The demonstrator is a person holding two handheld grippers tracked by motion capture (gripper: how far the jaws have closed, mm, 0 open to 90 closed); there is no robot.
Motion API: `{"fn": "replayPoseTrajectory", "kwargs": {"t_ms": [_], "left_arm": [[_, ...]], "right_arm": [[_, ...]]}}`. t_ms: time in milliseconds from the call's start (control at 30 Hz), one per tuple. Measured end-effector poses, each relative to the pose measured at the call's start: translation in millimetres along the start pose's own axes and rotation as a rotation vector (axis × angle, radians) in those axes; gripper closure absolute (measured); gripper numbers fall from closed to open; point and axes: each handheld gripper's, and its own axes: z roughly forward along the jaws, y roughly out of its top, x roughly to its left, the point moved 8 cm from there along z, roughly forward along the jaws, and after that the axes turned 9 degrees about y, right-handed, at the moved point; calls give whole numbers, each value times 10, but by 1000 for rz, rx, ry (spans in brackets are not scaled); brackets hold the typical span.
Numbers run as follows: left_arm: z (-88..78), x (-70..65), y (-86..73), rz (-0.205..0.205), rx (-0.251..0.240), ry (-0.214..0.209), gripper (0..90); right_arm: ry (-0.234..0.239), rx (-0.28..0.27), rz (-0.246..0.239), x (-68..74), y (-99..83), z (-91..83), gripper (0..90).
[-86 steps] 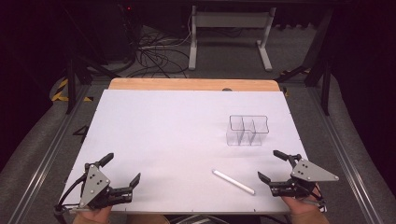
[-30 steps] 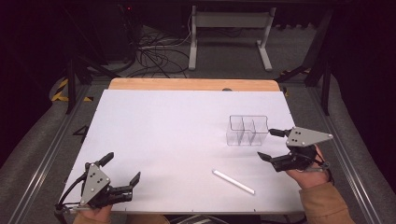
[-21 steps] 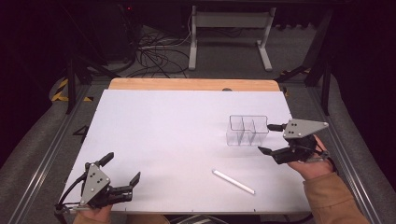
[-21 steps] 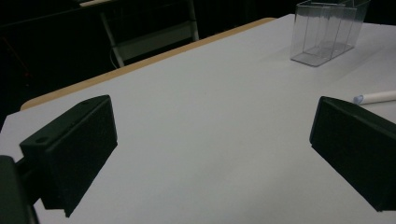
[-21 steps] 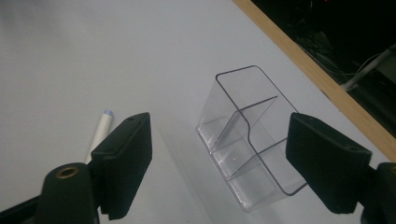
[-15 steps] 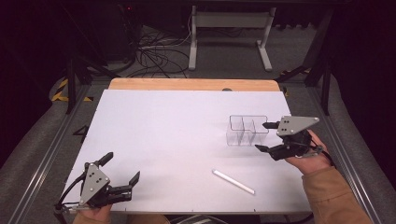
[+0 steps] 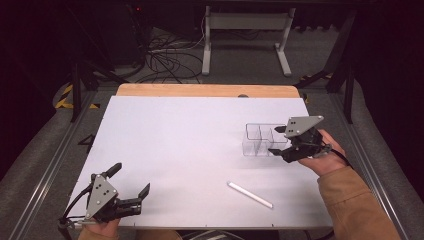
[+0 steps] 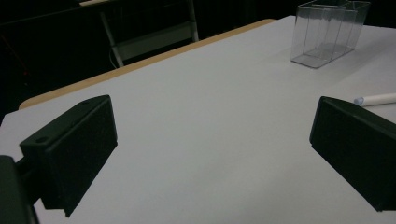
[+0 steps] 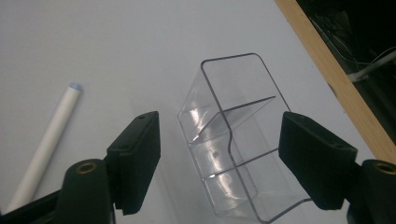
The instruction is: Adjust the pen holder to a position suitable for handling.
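A clear plastic box (image 7: 259,140) with divided compartments stands on the right half of the white table (image 7: 190,130). My right gripper (image 7: 275,139) reaches in from the box's right end. In the right gripper view the box (image 9: 233,140) lies between the two black jaws of the right gripper (image 9: 219,158). They have just been closing and are still open, with a gap showing at the left pad. A white stick (image 7: 250,194) lies nearer the front edge. My left gripper (image 7: 131,178) rests open and empty at the front left corner; the left gripper view shows the box (image 8: 327,32) and the stick's tip (image 8: 378,99).
A wooden strip (image 7: 200,90) edges the table's far side. Beyond it are floor cables (image 7: 165,60) and a metal stand (image 7: 245,30). Grey rails run along both sides of the table. A brown sleeve (image 7: 350,205) comes in at the bottom right.
My right gripper has moved from the front right of the table away from the person to the box's right end, and its jaws have narrowed around it. The left gripper has stayed put.
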Motion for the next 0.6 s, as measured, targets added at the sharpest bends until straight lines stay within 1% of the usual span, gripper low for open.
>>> {"fn": "replayPoseTrajectory", "kwargs": {"t_ms": [33, 67, 133, 167, 267, 400, 433, 533, 600], "left_arm": [[1, -3, 0, 0, 0, -1, 15], [0, -4, -1, 1, 0, -1, 15], [-3, -2, 1, 1, -1, 0, 15], [-3, 0, 1, -1, -2, -1, 15], [1, 0, -2, -2, 0, -2, 15], [1, -3, -2, 0, 0, -2, 15], [1, 0, -3, -1, 0, -2, 15], [7, 4, -5, -3, 0, -3, 15], [7, 2, -8, 0, 3, -6, 15]], "right_arm": [[-3, 14, -10, -15, -1, 15, 312], [-8, 21, -3, -29, 0, 32, 316], [-6, 38, -19, -62, -7, 67, 331], [-3, 42, -20, -76, -10, 80, 334], [15, 56, -22, -117, -19, 125, 346], [42, 75, -44, -145, -17, 159, 363], [43, 80, -37, -150, -18, 162, 364], [57, 66, -36, -176, -11, 180, 368], [64, 73, -29, -186, -28, 192, 374]]}}
